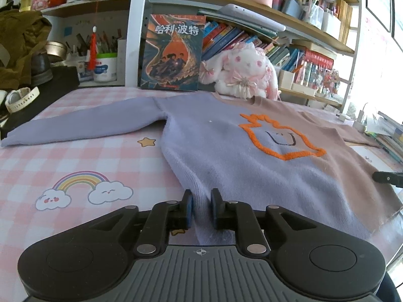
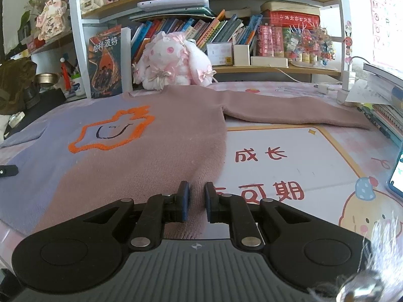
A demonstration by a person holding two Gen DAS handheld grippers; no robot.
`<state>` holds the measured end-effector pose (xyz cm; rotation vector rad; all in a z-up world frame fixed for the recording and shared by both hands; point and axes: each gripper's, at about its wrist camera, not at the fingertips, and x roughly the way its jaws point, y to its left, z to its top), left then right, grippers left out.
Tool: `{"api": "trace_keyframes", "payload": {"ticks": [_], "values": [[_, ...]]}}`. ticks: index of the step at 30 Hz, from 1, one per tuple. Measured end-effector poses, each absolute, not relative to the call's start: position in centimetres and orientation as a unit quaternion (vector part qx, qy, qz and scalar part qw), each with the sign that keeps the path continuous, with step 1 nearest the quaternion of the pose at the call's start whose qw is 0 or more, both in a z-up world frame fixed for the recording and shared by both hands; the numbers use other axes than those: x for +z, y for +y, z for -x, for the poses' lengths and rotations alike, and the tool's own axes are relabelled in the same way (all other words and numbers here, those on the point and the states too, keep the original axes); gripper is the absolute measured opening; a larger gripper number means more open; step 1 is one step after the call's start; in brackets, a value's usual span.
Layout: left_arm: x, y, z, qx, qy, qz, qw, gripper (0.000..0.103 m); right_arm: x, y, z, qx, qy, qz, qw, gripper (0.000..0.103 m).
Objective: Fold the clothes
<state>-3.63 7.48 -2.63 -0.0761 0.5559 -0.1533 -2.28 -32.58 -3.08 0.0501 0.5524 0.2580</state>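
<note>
A two-tone sweater (image 1: 221,156) lies flat on the table, chest up, lilac on one half and dusty pink on the other, with an orange outlined figure (image 1: 279,136) in the middle. Its lilac sleeve (image 1: 83,123) stretches out to the left, and its pink sleeve (image 2: 289,113) to the right. My left gripper (image 1: 201,202) is shut on the lilac bottom hem, which stands up as a ridge between the pads. My right gripper (image 2: 197,195) is shut on the pink corner of the hem of the sweater (image 2: 151,166). Each gripper's black tip shows at the edge of the other's view.
The table wears a pink checked cloth (image 1: 88,166) with a rainbow print and a white mat (image 2: 284,161) with red characters. A plush rabbit (image 2: 173,63), an upright book (image 1: 173,52) and bookshelves stand behind. Stacked books (image 2: 385,115) and a phone (image 2: 398,173) lie at the right.
</note>
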Motion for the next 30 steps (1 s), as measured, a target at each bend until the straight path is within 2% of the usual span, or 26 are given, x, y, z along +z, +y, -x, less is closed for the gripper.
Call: {"api": "trace_keyframes", "payload": {"ticks": [3, 4, 6, 7, 8, 10, 15, 20, 30], "values": [[-2.6, 7.4, 4.1, -0.073, 0.272, 0.031, 0.959, 0.023, -3.1, -32.6, 2.4, 0.123, 0.270, -0.029, 0.954, 0.017], [-2.6, 7.4, 4.3, -0.072, 0.272, 0.029, 0.959, 0.030, -3.1, -32.6, 2.5, 0.123, 0.270, -0.032, 0.955, 0.020], [-2.5, 7.3, 4.7, -0.070, 0.271, 0.024, 0.960, 0.049, -3.1, -32.7, 2.9, 0.132, 0.268, -0.037, 0.953, 0.035], [-2.5, 7.3, 4.9, -0.070, 0.269, 0.021, 0.960, 0.051, -3.1, -32.4, 3.1, 0.136, 0.267, -0.032, 0.954, 0.046], [-2.4, 7.2, 5.1, -0.071, 0.267, 0.016, 0.961, 0.052, -3.1, -32.2, 3.4, 0.139, 0.265, -0.025, 0.954, 0.053], [-2.1, 7.1, 5.6, -0.072, 0.258, 0.005, 0.963, 0.055, -3.2, -31.6, 4.0, 0.140, 0.263, -0.011, 0.955, 0.058], [-0.9, 7.2, 6.9, -0.071, 0.226, -0.009, 0.971, 0.073, -3.1, -31.3, 4.5, 0.125, 0.266, -0.027, 0.956, 0.072], [-0.4, 7.4, 7.5, -0.069, 0.210, 0.003, 0.975, 0.082, -2.5, -30.4, 4.9, 0.127, 0.258, -0.026, 0.957, 0.087], [-1.5, 6.8, 8.1, -0.073, 0.212, -0.021, 0.974, 0.086, -2.3, -27.4, 5.8, 0.144, 0.246, 0.020, 0.958, 0.096]]}}
